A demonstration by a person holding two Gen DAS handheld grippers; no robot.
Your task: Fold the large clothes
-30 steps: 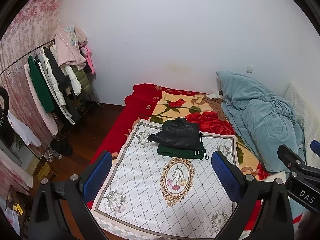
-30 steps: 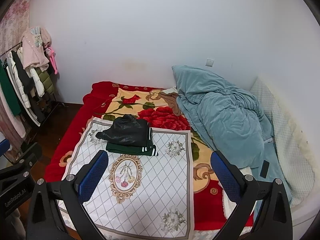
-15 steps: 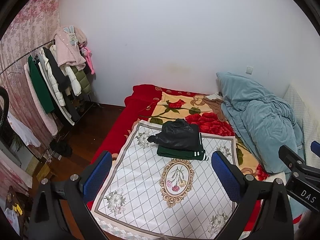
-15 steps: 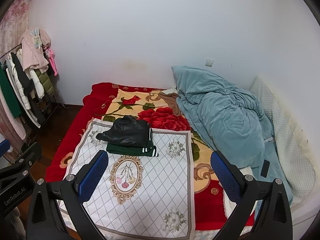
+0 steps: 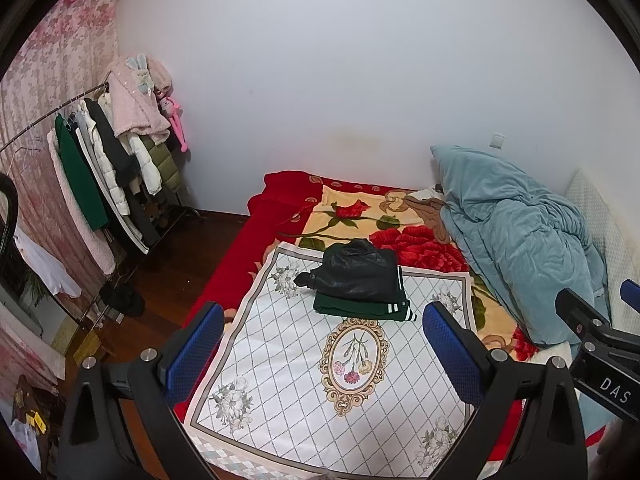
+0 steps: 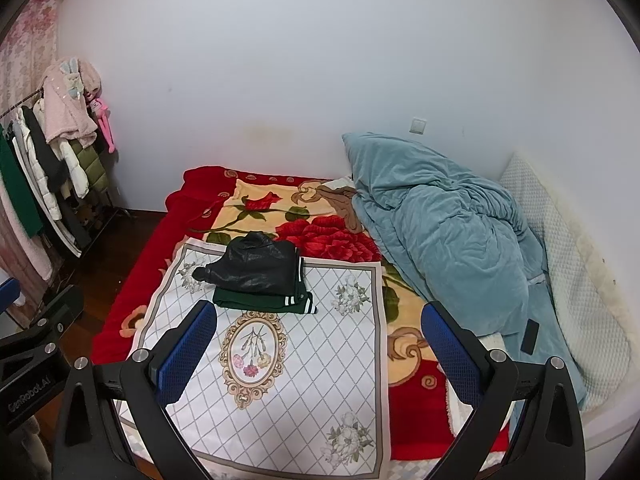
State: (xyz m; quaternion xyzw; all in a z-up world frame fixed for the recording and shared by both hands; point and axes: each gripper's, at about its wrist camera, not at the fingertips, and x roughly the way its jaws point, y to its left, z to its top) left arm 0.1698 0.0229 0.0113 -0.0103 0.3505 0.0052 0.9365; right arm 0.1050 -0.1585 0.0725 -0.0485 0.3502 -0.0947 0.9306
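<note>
A folded black jacket (image 5: 356,270) lies on a folded dark green garment (image 5: 360,307) with white stripes, stacked at the far end of a white floral cloth (image 5: 312,380) on the bed. The same stack shows in the right wrist view: jacket (image 6: 256,266), green garment (image 6: 264,302), cloth (image 6: 304,376). My left gripper (image 5: 322,344) is open and empty, held high above the near part of the cloth. My right gripper (image 6: 318,344) is open and empty, likewise well short of the stack.
A rumpled teal duvet (image 5: 516,236) fills the bed's right side over a red rose blanket (image 5: 404,240). A clothes rack (image 5: 100,168) with hanging coats stands left on the wooden floor. A black phone (image 6: 531,336) lies by the duvet. White padded cushions (image 6: 568,280) line the right wall.
Both views have shifted only slightly; the grippers stay open and the stack has not moved.
</note>
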